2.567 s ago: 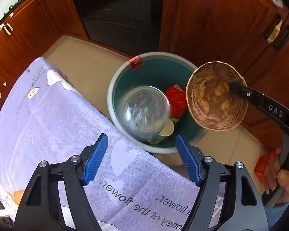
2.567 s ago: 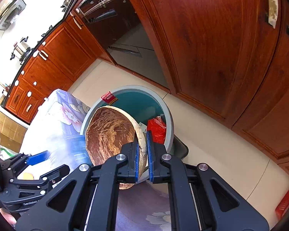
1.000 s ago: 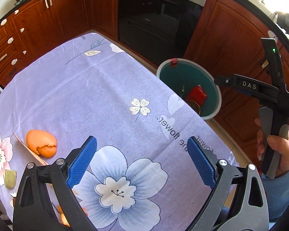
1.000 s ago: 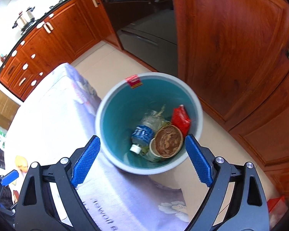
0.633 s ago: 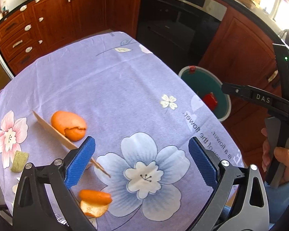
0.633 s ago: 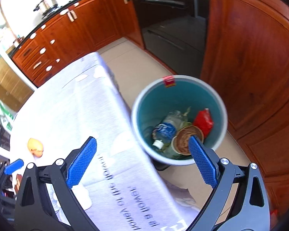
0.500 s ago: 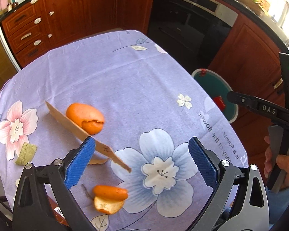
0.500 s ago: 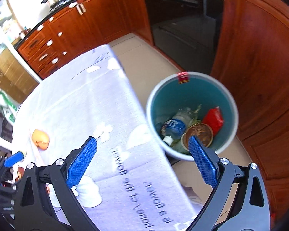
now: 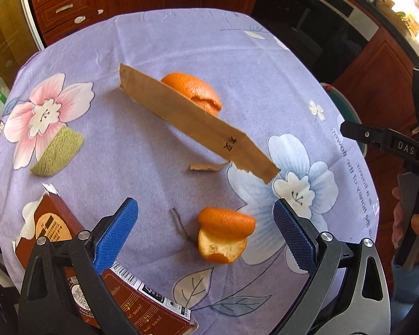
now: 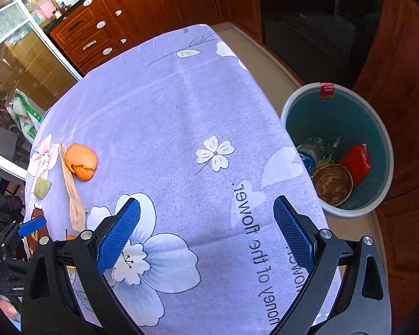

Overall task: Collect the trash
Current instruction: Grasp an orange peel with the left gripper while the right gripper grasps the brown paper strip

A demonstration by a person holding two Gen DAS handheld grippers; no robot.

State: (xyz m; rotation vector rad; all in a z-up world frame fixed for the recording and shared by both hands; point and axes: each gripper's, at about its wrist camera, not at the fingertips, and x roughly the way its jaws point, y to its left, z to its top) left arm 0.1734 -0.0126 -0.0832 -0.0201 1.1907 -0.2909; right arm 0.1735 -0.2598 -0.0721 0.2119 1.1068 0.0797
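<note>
1. Left gripper point(image 9: 205, 234): jaws wide apart, empty, above the surface point(image 9: 153, 42).
2. A red box point(image 9: 56, 240) lies under its left jaw; orange peel point(image 9: 223, 234) sits between the jaws, a brown paper strip point(image 9: 192, 120) beyond.
3. Right gripper point(image 10: 206, 233): jaws wide, empty; the bin point(image 10: 290, 106) stands beyond its right jaw, off the surface.
</note>
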